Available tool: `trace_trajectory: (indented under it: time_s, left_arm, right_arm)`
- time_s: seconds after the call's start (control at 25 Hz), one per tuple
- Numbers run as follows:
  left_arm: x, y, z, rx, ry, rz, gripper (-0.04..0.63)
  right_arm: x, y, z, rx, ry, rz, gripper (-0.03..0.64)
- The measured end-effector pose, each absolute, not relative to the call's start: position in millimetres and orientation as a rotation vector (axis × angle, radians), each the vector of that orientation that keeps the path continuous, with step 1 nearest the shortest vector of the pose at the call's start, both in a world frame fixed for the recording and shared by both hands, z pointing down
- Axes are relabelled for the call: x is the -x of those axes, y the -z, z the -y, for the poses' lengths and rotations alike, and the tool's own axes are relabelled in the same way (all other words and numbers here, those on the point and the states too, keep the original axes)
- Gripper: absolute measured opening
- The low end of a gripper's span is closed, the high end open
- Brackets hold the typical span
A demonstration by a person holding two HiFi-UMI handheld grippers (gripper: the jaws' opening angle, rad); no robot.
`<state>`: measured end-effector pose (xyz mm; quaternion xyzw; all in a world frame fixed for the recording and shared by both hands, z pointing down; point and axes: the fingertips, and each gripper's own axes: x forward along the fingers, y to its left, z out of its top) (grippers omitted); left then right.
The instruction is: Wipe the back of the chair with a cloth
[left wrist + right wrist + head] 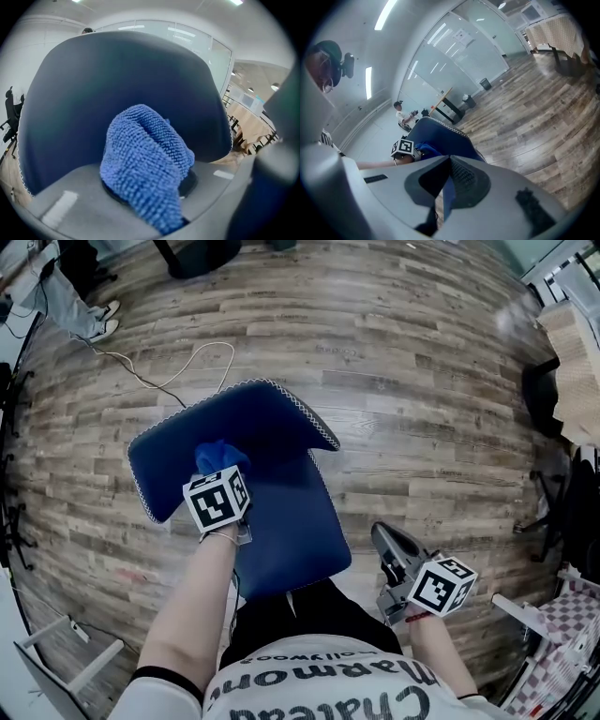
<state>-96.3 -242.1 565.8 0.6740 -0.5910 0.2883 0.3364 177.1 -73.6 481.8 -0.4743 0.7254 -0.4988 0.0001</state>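
Over on the left, the left gripper has its jaws clamped on a bunched blue cloth. The cloth is pressed against the curved face of the dark blue chair back, about midway across it and low down, with the white-stitched rim arching above. Off to the right, the right gripper hangs over the wooden floor, near the edge of the chair's seat but not touching it, its jaws brought together at the tips with nothing between them.
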Motion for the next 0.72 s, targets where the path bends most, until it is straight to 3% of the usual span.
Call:
trace_trajectory:
  time_s: [0.72]
  left_arm:
    - [-40.5,-545.9,257.1,-2.177,-0.918,1.241,0.075]
  right_arm:
    - [-208.6,-482.6,54.7,1.589,1.556,-2.162,0.014]
